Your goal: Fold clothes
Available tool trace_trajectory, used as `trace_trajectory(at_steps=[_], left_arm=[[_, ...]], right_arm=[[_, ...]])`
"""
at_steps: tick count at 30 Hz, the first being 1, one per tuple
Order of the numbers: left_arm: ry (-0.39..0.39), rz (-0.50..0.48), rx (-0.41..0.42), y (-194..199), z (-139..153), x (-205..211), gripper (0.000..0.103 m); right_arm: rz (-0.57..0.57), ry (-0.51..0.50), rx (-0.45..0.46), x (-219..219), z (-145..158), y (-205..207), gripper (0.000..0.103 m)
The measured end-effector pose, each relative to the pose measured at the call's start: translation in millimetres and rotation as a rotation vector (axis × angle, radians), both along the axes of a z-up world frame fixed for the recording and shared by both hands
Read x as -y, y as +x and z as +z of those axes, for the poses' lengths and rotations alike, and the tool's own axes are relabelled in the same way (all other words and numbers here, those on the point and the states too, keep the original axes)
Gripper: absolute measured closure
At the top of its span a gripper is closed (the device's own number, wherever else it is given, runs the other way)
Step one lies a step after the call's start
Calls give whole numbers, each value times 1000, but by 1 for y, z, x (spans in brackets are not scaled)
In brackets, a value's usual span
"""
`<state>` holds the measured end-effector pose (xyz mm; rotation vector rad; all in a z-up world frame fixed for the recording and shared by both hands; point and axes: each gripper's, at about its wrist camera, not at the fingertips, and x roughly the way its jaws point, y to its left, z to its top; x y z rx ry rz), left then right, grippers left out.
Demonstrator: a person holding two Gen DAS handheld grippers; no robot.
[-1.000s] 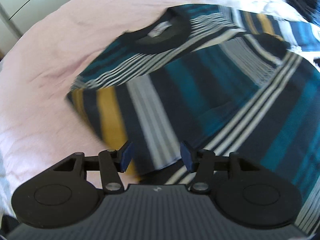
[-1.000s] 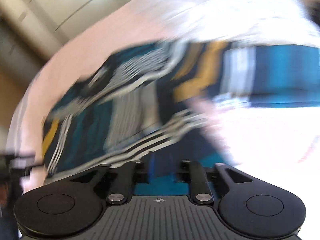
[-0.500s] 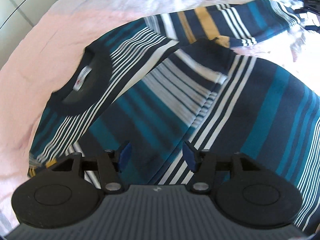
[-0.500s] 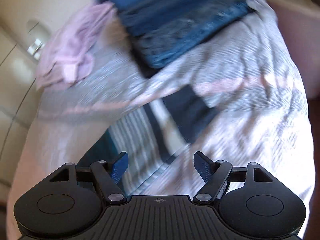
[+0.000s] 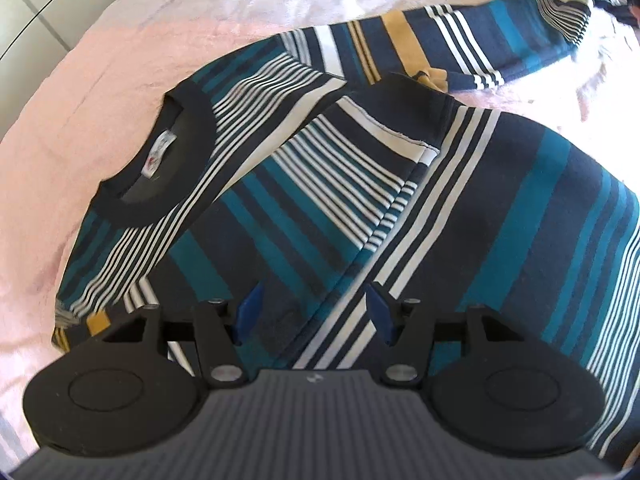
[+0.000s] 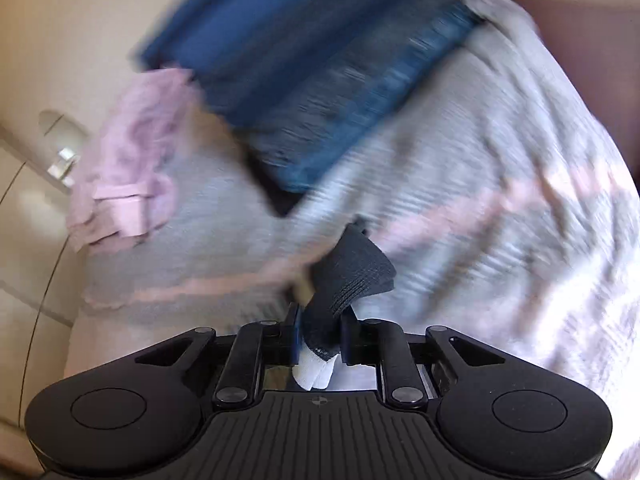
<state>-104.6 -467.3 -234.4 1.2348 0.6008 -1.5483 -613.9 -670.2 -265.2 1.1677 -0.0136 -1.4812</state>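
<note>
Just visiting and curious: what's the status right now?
Left gripper open over striped sweater. Right gripper shut on sleeve cuff. One sleeve folded across. Nothing blocking.

Bright daylight from the upper right washes out the pink bedspread in the sharp left wrist view, while the right wrist view shows motion-smeared folded jeans; fisheye-curved edges.
</note>
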Motion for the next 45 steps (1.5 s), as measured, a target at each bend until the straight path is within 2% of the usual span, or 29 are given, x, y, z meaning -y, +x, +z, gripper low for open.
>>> trace_trajectory(at_steps=[3,5,6,9,10,13,15,16,17,19,21,24,27,31,33,34,35,36,37,38,39,40,42,44,45], left_arm=[[-28,42,-15,12,11,-14,50],[-48,73,-23,22,19,-24,50],[-59,90,-26,29,24,-31,50],[-83,138,-26,50,36,-52,49],[-90,155,-26,58,40,-60,49],[-84,236,-25,89,43,-90,49],[-79,290,-24,109,44,-109,49],[-77,317,-23,119,45,-119,49],[-73,342,-27,128,44,-128,49],[-69,391,-42,146,41,-143,49],[-64,430,-73,159,38,-149,49],[-71,463,-138,172,31,-141,49],[-80,469,-238,179,20,-113,49],[-80,462,-318,184,-5,-71,50],[-53,424,-350,180,-22,-50,50],[-14,410,-350,178,-33,-42,50],[26,397,-348,176,-45,-33,51],[51,394,-312,173,-54,-28,51],[61,389,-295,170,-59,-26,54],[68,382,-301,169,-58,-25,67],[75,374,-308,167,-57,-23,78],[90,367,-320,167,-54,-23,101],[94,380,-332,170,-40,-23,103],[37,415,-441,183,-8,-24,103],[-11,422,-461,192,11,-26,103]], right_arm=[[170,-115,-86,2,54,50,88],[331,-249,-138,-5,97,102,89],[416,-323,-163,-11,119,130,94],[680,-552,-197,-54,174,222,94],[771,-613,-187,-74,183,251,94],[1039,-704,-132,-139,183,334,94],[1261,-674,-125,-180,154,390,94],[1355,-638,-163,-200,135,414,90],[1430,-603,-201,-219,117,431,86],[1522,-532,-235,-248,90,450,63],[1536,-456,-227,-258,76,448,54],[1504,-337,-260,-262,60,432,53],[1412,-198,-310,-247,45,409,52],[1267,-94,-381,-214,34,375,52],[1209,-67,-414,-193,30,362,52],[1183,-58,-427,-186,29,357,52],[1157,-50,-437,-179,27,351,52],[1132,-44,-449,-172,25,345,52],[1110,-43,-471,-166,23,340,51],[1088,-42,-493,-159,21,336,50],[1069,-41,-513,-153,19,332,42],[1062,-40,-527,-149,18,331,34],[1046,-37,-554,-141,15,328,33],[1031,-35,-581,-133,12,325,33],[1028,-38,-593,-129,10,325,33]])
